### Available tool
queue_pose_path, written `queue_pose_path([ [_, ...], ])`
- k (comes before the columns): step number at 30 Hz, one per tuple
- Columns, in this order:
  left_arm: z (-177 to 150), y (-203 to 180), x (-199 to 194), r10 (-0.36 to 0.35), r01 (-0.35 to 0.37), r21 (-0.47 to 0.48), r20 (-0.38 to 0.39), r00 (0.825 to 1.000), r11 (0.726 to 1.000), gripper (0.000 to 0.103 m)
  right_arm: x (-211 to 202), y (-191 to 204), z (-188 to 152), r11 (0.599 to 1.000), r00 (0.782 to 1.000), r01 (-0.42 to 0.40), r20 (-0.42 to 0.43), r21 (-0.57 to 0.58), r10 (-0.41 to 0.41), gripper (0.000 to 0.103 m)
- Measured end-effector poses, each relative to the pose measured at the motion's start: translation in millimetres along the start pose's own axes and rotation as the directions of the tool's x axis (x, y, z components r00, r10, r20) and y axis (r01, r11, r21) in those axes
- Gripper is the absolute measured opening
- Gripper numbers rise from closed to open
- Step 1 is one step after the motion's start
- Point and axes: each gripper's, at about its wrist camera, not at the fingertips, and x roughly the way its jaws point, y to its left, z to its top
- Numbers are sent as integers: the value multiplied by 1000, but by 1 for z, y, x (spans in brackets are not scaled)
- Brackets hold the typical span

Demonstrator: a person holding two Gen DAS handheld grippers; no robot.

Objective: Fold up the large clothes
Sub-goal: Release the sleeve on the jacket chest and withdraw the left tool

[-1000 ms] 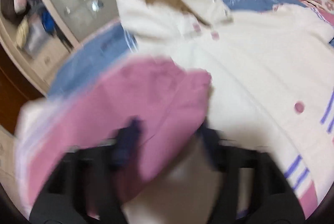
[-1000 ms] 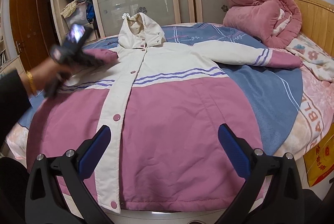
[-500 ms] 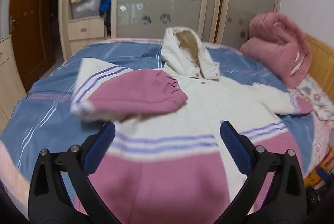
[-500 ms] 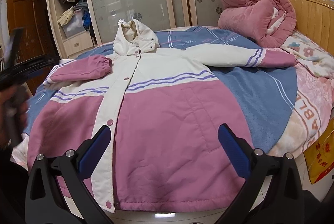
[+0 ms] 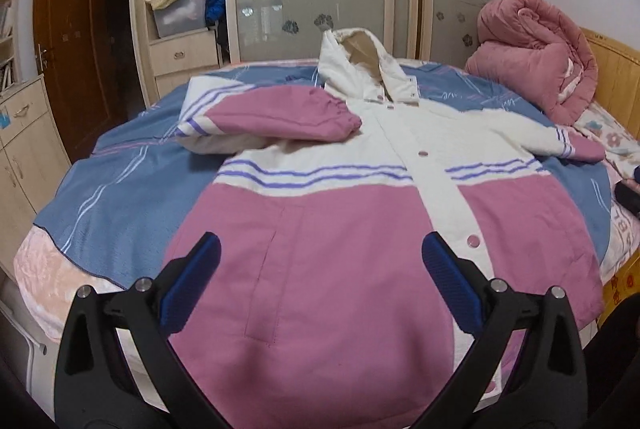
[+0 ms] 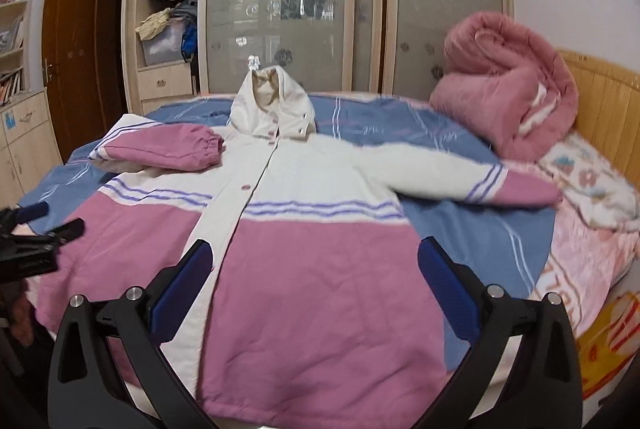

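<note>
The right gripper (image 6: 314, 289) hovers with its jaws spread wide and empty over the jacket's (image 6: 320, 269) pink hem, as does the left gripper (image 5: 320, 287). The jacket lies front-up on the bed (image 6: 460, 229), long axis running toward 12 o'clock, where the hood (image 6: 276, 109) sits. The unfolded sleeve (image 6: 460, 175) stretches toward 2 o'clock from the right gripper, which looks nearer to it. The other sleeve (image 6: 160, 149) lies folded at 10 o'clock.

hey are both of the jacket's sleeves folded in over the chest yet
No, only one sleeve lies folded across the jacket; the other sleeve is stretched out flat on the blue bedspread.
</note>
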Motion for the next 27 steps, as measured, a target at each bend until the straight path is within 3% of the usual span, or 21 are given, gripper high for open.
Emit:
queue_pose_path([
  [2, 0, -1, -2, -8, 8, 4, 7, 1000, 1000, 101, 8, -1, -4, 999, 999, -17, -43, 29, 18, 102],
  [6, -3, 3, 3, -2, 2, 3, -26, 1000, 1000, 101, 4, 4, -5, 1000, 1000, -8, -12, 19, 8, 102],
  [11, -6, 8, 12, -28, 26, -36, -69, 997, 999, 101, 5, 9, -6, 998, 998, -56, -17, 32, 56, 102],
  [15, -6, 6, 9, -17, 16, -18, -56, 998, 1000, 101, 7, 15, -7, 999, 999, -46, -18, -3, 46, 102],
  [27, -6, 10, 7, -37, 35, -38, -49, 998, 999, 101, 10, 8, -7, 998, 999, -42, -24, 56, 43, 102],
])
